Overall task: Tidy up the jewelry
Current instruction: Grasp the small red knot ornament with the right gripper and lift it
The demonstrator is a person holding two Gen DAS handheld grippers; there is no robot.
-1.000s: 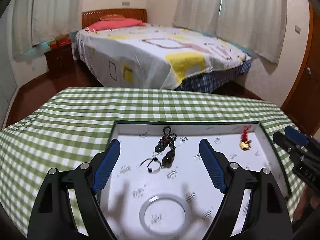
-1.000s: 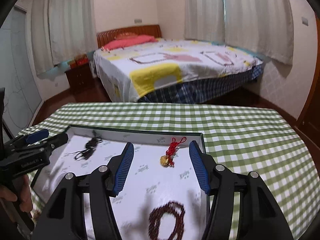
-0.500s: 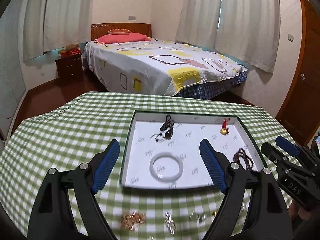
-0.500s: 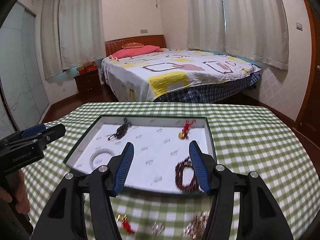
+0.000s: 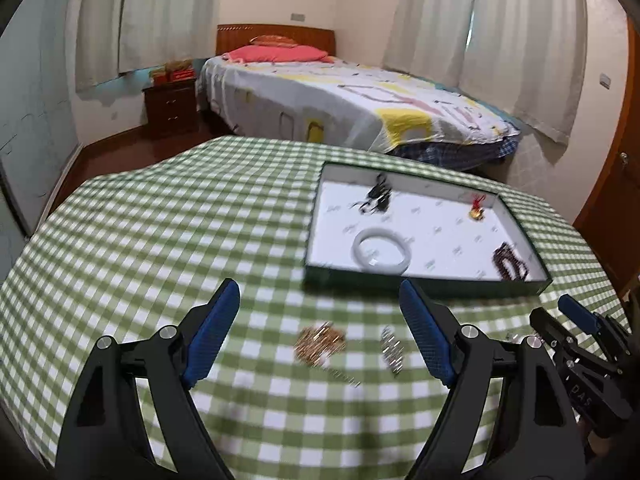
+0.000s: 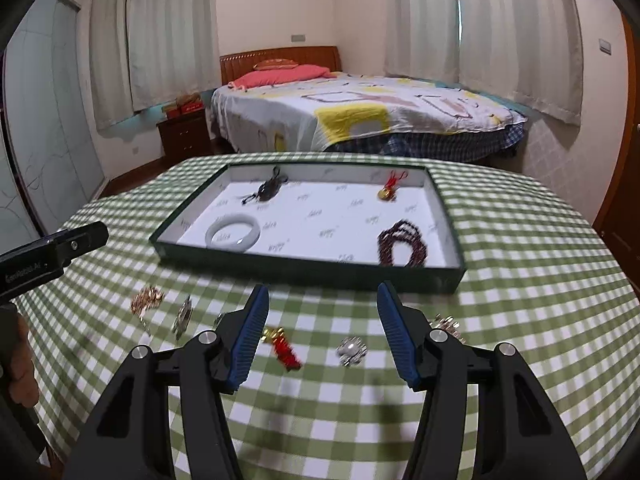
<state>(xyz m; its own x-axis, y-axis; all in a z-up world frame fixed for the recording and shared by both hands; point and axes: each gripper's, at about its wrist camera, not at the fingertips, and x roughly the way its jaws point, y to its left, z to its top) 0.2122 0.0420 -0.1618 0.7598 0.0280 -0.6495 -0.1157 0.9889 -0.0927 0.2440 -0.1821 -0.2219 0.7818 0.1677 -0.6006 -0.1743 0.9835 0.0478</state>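
Right gripper [image 6: 320, 328] spread, empty; red charm [image 6: 285, 347] low centre between its tips, long axis slanting down-right. Left gripper [image 5: 320, 334] also spread, over gold chain [image 5: 319, 343]; tray [image 6: 304, 262] just beyond.

You get even, fairly bright indoor light with no glare; the pale drawn curtains [image 6: 516, 40] glow softly. Motion blur smears the small gold and silver jewelry pieces [image 5: 320, 343] on the green-checked tablecloth [image 5: 160, 240] just ahead of your gripper fingers. Fisheye distortion bends the room's edges, and dark vignetting fills the corners.
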